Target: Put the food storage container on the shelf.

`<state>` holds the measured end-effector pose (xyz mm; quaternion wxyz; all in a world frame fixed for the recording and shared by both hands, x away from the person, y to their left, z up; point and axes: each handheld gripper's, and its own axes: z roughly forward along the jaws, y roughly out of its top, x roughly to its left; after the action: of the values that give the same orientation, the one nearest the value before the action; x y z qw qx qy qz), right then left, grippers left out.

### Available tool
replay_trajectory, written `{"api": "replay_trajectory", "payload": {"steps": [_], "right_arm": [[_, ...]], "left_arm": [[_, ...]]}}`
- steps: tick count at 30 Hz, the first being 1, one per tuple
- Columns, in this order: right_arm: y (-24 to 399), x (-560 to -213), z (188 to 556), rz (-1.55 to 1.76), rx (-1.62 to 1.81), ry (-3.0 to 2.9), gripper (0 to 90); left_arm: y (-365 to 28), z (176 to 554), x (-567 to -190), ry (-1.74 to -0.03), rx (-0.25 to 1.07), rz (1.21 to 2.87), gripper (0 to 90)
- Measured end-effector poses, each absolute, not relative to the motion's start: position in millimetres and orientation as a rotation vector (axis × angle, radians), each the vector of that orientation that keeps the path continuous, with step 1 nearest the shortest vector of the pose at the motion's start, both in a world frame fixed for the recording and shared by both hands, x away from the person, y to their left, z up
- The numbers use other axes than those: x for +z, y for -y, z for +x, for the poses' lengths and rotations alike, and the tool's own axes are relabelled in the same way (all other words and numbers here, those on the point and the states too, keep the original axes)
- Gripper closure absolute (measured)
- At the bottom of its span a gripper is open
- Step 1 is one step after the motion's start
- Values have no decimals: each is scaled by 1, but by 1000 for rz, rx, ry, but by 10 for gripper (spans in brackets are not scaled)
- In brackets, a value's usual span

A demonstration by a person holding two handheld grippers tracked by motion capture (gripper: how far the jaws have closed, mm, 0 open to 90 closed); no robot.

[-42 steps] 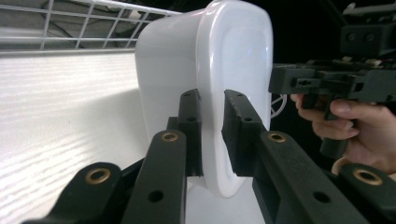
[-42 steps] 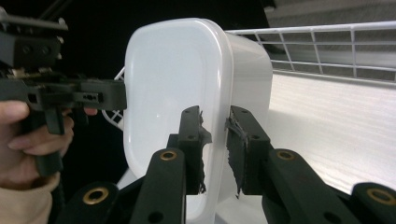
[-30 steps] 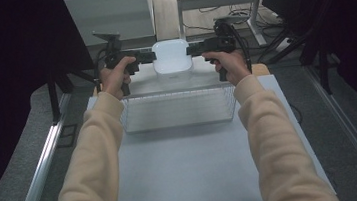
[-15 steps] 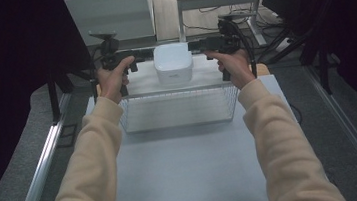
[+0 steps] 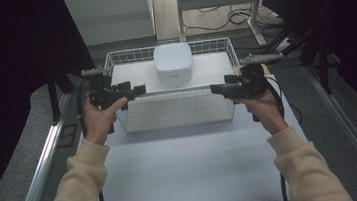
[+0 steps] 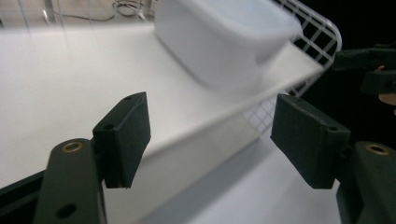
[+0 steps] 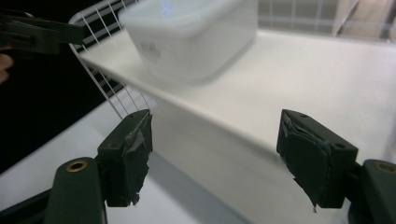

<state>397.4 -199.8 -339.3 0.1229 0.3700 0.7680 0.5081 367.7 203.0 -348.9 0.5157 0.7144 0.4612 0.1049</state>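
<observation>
White sheeting covers the table (image 5: 188, 165), which stands between dark curtains on both sides, with grey flooring and metal rails along its edges.

Nearest to us, two forearms in cream sleeves come in from the bottom of the high view. We note the left tongs (image 5: 137, 90) held at the left near corner of a white wire mesh basket (image 5: 178, 114), and the right tongs (image 5: 214, 88) held at its right near corner. Both point inward toward each other along the basket's near rim.

We find both pairs of tongs apart, and their jaws have just been opening. In the left gripper view, the left tongs (image 6: 210, 133) stand wide, with the near edge of the basket's white floor panel crossing the gap; the pads do not press on it. In the right gripper view, the right tongs (image 7: 215, 149) stand equally wide, the same white edge running between them, untouched. Grey tape on the right pads is frayed.

Further back, a white rounded-square plastic container with a lid (image 5: 173, 63) rests inside the basket, on its floor toward the far side, roughly centred between the side walls. It stands upright, well apart from both pairs of tongs.

Beyond the basket we see a metal frame leg and loose cables on a wooden floor.
</observation>
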Motion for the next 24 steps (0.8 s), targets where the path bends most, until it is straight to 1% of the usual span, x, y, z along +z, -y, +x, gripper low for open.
{"api": "replay_trajectory", "payload": {"steps": [2, 7, 11, 15, 19, 24], "right_arm": [[210, -351, 385, 1078, 1467, -2234, 266], [236, -378, 357, 1105, 1451, -2216, 266], [250, -402, 340, 1127, 1421, -2208, 268], [258, -426, 329, 1179, 1418, -2219, 269], [261, -449, 323, 1199, 1376, -2247, 269], [264, -455, 324, 1196, 1345, -2257, 264]], "left_arm": [[-204, 353, -362, -1100, 265, 1734, 273], [-207, 322, -395, -1100, 248, 1766, 268], [-204, 306, -419, -1119, 254, 1804, 276], [-201, 297, -442, -1132, 241, 1846, 284], [-198, 293, -456, -1159, 231, 1878, 282], [-196, 292, -461, -1178, 238, 1891, 278]]}}
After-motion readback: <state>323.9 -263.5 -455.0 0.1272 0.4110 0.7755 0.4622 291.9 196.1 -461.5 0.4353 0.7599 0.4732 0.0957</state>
